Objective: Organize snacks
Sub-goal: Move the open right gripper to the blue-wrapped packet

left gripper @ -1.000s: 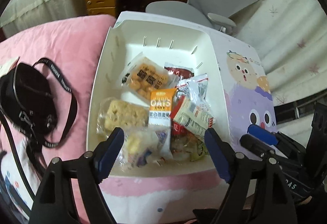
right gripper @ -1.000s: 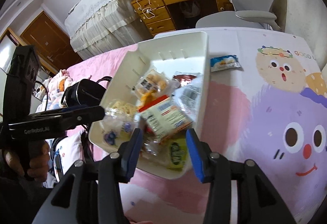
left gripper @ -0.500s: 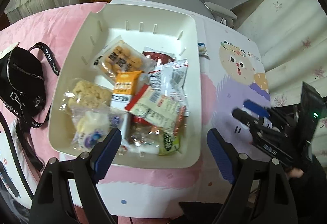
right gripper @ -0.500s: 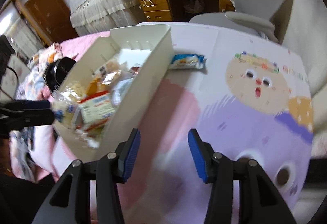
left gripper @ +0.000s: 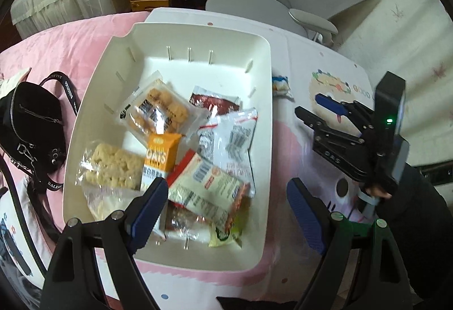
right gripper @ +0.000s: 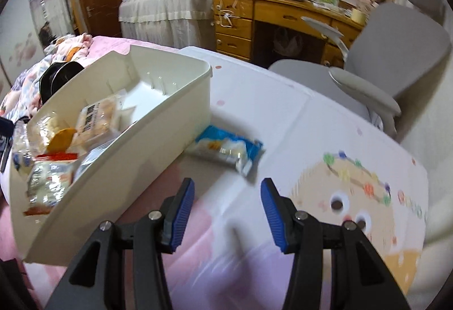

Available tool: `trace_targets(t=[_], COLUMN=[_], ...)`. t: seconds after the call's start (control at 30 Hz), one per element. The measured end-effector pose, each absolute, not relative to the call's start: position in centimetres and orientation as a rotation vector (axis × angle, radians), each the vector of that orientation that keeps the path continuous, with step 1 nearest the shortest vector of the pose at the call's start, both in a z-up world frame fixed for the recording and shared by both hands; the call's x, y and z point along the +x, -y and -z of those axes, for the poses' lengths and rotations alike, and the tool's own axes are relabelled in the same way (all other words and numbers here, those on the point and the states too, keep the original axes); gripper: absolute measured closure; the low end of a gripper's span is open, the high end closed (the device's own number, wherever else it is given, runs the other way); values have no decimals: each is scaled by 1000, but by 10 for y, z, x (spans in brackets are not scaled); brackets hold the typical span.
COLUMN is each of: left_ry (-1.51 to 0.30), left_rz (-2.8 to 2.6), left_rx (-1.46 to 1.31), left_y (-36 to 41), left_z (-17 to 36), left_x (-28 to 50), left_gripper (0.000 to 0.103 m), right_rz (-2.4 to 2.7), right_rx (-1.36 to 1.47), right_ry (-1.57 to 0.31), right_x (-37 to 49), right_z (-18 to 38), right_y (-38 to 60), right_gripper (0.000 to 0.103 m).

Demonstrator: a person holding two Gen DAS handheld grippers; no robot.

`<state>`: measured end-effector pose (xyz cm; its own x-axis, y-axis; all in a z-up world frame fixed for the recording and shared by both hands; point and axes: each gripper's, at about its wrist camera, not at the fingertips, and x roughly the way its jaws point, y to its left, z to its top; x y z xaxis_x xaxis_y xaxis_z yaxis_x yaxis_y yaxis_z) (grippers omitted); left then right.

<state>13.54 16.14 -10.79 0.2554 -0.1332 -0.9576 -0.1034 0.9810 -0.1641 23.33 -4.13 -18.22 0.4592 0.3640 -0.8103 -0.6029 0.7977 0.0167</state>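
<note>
Snacks fill the bin (left gripper: pixel 266 140) — blue packet (right gripper: pixel 226 150) outside, clear only from right tool (right gripper: pixel 226 211); both tools apart.

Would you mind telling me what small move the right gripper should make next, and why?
Probably ease the right gripper forward until its open jaws straddle the blue-and-white snack packet. That packet lies alone on the tablecloth just outside the white bin, where the other snacks already sit, and the jaws hold nothing.

Snack packets (left gripper: pixel 181 146) are piled in a bin (left gripper: pixel 263 157) at frame centre. One packet (right gripper: pixel 226 150) is left on the table (right gripper: pixel 297 123) just right of it. A bag (left gripper: pixel 25 123) is seen at the left edge.
</note>
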Motion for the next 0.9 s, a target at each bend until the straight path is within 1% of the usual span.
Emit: trace_targets(t=[0.37,0.47,0.63,0.7,0.87,0.9], left_ry=[-1310,-1320,-1322,-1323,-1323,-1322], left_rz=[-43,-57,-62,-61,-53,-52], left_rx=[-243,-260,-278,-284,-298,-300], left_y=[-183,-189,-195,-195,-199,-200], left_z=[116,121,124,125,126,127], left_x=[150,150,152,152,152,152], left_gripper=[18,18,18,18,18,18], right_rz=[-672,-667,-682,-698,-710,-702], right_rx=[-441,-426,-450,-460,-473,-476], right_ry=[-853,-848,-865,-866,-888,-902], right_x=[263,271,281,282,285,286], right_z=[212,213,218,220,225,226], right_y=[7,4,-5,-7,-12,-14], right_gripper=[53,53,42,40,40,41])
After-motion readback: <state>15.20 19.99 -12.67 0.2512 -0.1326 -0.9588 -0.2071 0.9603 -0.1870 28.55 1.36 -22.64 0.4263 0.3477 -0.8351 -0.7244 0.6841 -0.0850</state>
